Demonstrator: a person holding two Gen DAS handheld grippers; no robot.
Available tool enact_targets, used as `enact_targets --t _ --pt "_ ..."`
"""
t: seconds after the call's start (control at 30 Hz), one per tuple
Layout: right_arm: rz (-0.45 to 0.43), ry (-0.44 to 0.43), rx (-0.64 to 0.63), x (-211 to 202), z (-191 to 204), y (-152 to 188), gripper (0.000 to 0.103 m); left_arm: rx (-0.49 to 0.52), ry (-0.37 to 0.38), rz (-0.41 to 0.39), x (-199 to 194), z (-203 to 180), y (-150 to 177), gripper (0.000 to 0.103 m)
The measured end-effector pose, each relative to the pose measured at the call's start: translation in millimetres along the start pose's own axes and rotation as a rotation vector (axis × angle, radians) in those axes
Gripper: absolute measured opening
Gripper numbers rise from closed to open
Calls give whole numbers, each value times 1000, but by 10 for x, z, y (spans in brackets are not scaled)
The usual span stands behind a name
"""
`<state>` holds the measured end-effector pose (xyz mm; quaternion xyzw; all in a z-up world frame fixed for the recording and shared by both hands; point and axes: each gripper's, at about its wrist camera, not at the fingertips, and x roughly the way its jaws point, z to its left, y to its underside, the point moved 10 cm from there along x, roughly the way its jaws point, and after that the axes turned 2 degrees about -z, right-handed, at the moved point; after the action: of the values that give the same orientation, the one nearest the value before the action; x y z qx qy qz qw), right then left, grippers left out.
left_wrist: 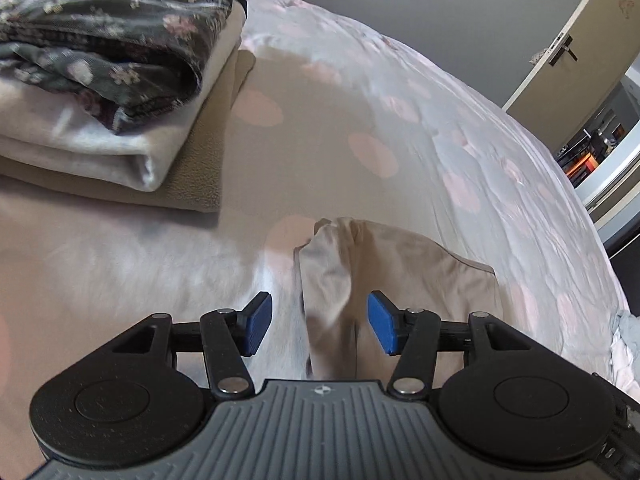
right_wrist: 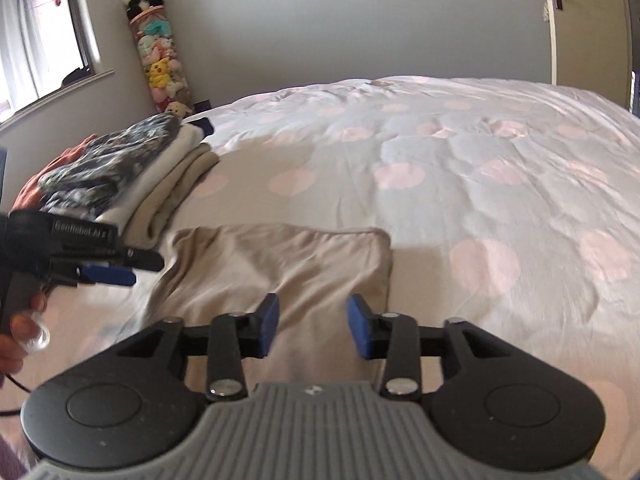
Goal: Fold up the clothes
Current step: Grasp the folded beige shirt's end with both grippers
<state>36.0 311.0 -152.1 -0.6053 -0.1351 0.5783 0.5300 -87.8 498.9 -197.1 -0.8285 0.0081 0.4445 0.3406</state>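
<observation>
A beige, soft cotton garment point(right_wrist: 280, 264) lies partly folded on the near part of a bed covered by a pale grey quilt with large pink dots point(right_wrist: 480, 168). In the right wrist view it spreads as a rough rectangle with a hemmed far edge and a crease running down its middle; in the left wrist view the same garment point(left_wrist: 384, 264) shows a bunched ridge at its far tip and a hemmed corner to the right. The left gripper point(left_wrist: 319, 326), black with blue ribbed pads, hovers over the garment's near left part with its fingers spread apart and nothing between them; cloth shows below the gap, but contact cannot be told. The right gripper point(right_wrist: 313, 326) is likewise spread wide and empty, poised above the near right part of the garment. In the right wrist view the left gripper point(right_wrist: 110, 274) appears from the side at the left edge, gripped by a person's hand point(right_wrist: 24, 332), just beside the garment's left edge. To the far left on the bed sits a pile of folded clothes point(left_wrist: 108, 80): a dark floral piece on top, a white one beneath, a tan fleece at the bottom, well apart from the beige garment. A tall clear tube of plush toys point(right_wrist: 160, 56) stands in the far corner, beside a window point(right_wrist: 36, 28).
</observation>
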Motion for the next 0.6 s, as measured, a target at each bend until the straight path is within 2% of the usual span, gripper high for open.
enact_targets --t 0.1,0.2,0.27,0.37,0.6 --pt "17 -17 61 194 -157 -55 55 -8 12 34 213 53 65 51" --pt "48 -34 134 397 -305 -21 55 46 14 47 341 49 165 53" --pt "69 -39 178 511 -393 33 55 102 9 43 358 -13 191 57" --pt "66 -49 205 585 -426 71 55 150 -2 16 387 -85 220 57" --pt "38 -77 243 708 -449 125 55 188 56 -21 467 -184 170 54"
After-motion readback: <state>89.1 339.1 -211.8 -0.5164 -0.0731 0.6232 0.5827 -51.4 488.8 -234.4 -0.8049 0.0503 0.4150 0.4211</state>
